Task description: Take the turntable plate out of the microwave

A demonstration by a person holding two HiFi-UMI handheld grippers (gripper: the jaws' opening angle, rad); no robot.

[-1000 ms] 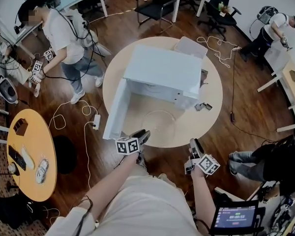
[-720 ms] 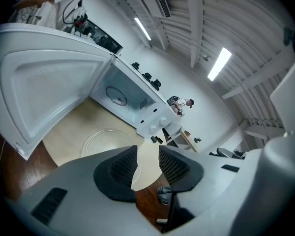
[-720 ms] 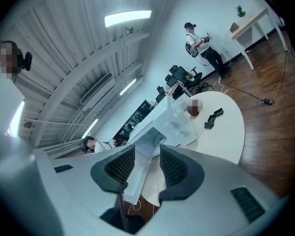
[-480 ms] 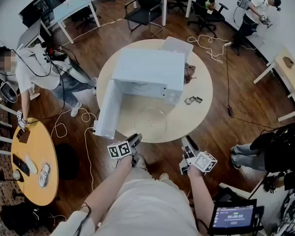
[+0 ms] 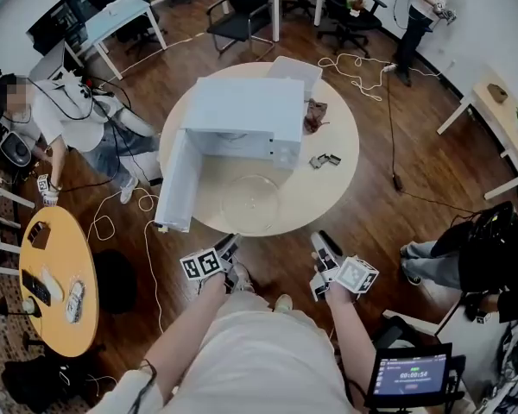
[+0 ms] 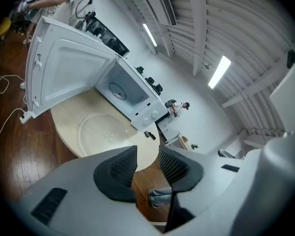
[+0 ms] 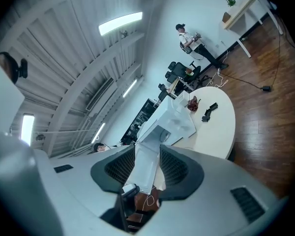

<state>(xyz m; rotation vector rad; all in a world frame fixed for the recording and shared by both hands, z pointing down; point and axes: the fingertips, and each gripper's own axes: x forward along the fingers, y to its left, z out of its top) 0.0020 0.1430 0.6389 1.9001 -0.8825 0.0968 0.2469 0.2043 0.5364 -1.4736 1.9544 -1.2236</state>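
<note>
1. Head view: a white microwave [image 5: 242, 115] stands on a round counter [image 5: 332, 188] with its door [image 5: 174, 184] swung wide open. The turntable plate [image 5: 249, 201], clear glass, lies flat on the counter just in front of the open oven, outside it and near the counter's near edge. The left gripper [image 5: 229, 245] and the right gripper [image 5: 322, 241] are both off that edge over the wooden floor, apart from the plate. Two small dark items [image 5: 322, 159] lie on the counter to the right of the microwave.

2. Left gripper view: the left gripper [image 6: 147, 151] has its fingers [image 6: 120, 168] standing apart with nothing between them; only the counter's edge and the floor show through the gap. The turntable plate [image 6: 105, 134] rests flat on the counter [image 6: 71, 109] up and to the left of the fingers, in front of the microwave [image 6: 137, 100]. The door [image 6: 64, 68] hangs open at the left.

3. Right gripper view: the right gripper [image 7: 147, 151] also has its fingers [image 7: 120, 166] spread and empty. The microwave [image 7: 174, 119] is well beyond them, with its open door [image 7: 147, 168] showing through the gap. I cannot make out the plate in this view.
</note>
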